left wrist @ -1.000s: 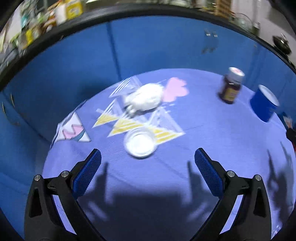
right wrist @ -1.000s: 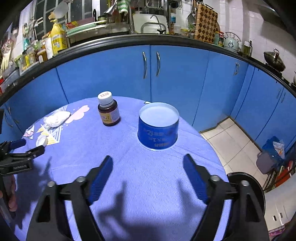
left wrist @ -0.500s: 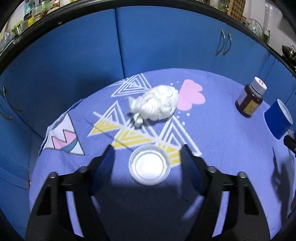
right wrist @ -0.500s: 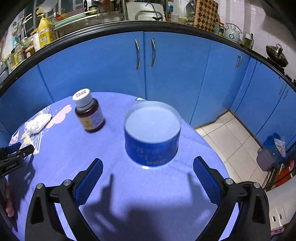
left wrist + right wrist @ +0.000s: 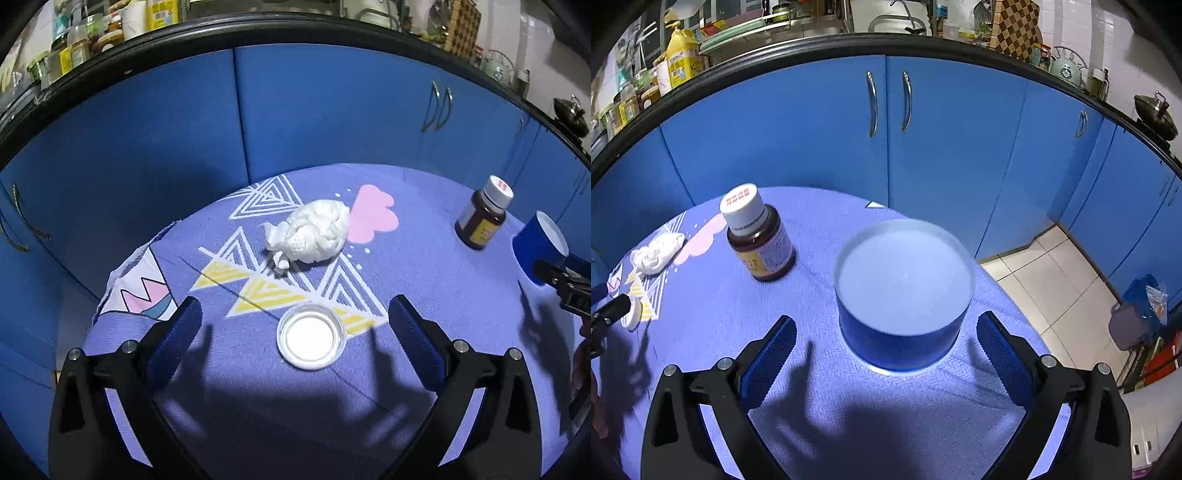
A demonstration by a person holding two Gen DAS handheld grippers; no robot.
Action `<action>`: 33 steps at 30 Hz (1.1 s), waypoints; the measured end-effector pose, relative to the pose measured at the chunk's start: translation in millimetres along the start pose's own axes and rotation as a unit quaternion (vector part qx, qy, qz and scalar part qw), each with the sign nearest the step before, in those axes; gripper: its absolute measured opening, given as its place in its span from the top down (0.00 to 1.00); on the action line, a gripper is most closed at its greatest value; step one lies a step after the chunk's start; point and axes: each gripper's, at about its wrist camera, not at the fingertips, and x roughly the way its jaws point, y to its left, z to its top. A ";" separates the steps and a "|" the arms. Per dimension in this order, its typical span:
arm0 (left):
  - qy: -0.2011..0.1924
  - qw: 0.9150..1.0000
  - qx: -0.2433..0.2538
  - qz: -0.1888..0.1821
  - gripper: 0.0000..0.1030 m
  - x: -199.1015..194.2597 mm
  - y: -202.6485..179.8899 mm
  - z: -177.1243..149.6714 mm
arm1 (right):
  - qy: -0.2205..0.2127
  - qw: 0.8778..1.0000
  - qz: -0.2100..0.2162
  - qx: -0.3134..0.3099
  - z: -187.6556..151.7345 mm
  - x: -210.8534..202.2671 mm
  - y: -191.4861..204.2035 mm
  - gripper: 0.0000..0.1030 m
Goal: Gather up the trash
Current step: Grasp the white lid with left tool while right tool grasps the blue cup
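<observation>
A crumpled white tissue (image 5: 314,236) lies on the purple patterned tablecloth (image 5: 424,295). Nearer to me lies a small round clear dish (image 5: 312,336), flat on the cloth. My left gripper (image 5: 295,310) hovers over the dish; its jaws are opening, the dish sits between them, and neither pad touches it. In the right wrist view a blue round tin (image 5: 903,291) with a pale lid stands just beyond my right gripper (image 5: 886,325), which is open, its fingers flanking the tin's near side without contact. The tissue (image 5: 657,253) shows again at far left.
A brown medicine bottle (image 5: 759,240) with a white cap stands left of the tin. Blue cabinet doors (image 5: 886,129) ring the table under a cluttered counter. Tiled floor (image 5: 1052,266) and a dark bin with bags (image 5: 1137,321) lie to the right, past the table edge.
The left jaws narrowed around the dish, then spread wide again. The right gripper moved in towards the blue tin and widened its jaws; the tin now looms larger.
</observation>
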 end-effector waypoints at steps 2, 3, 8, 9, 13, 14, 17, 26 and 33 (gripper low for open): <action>0.010 1.000 0.005 0.001 0.04 2.8 -0.1 -5.6 | 0.002 1.000 0.001 -0.005 -2.6 1.7 1.0 0.07; 0.014 1.000 0.007 0.004 0.04 4.2 -0.3 -9.0 | 0.001 1.000 0.000 -0.006 -4.0 1.8 1.5 0.07; 0.025 1.000 0.012 0.009 0.06 13.9 -4.2 -13.4 | 0.001 1.000 0.001 -0.003 -3.7 3.3 -1.5 0.07; 0.023 1.000 0.012 0.011 0.07 14.3 -4.7 -12.5 | 0.001 1.000 0.002 -0.002 -2.8 3.6 -2.7 0.07; 0.035 0.999 0.010 0.004 0.22 19.4 -7.8 -13.2 | 0.001 1.000 0.005 -0.007 0.6 4.5 0.3 0.07; 0.034 0.999 0.010 0.004 0.23 19.8 -8.4 -13.8 | 0.001 1.000 0.006 -0.009 1.0 5.1 0.9 0.07; 0.031 0.999 0.005 0.004 0.28 14.2 -5.2 -16.0 | 0.003 1.000 0.005 -0.016 3.4 9.2 4.3 0.07; 0.025 1.000 -0.004 0.001 0.60 13.3 -1.5 -15.0 | -0.011 0.999 0.010 -0.035 8.9 8.8 11.2 0.08; 0.026 1.000 -0.009 -0.010 0.60 13.0 -3.3 -16.1 | -0.015 0.998 0.007 -0.059 5.0 -0.6 15.6 0.32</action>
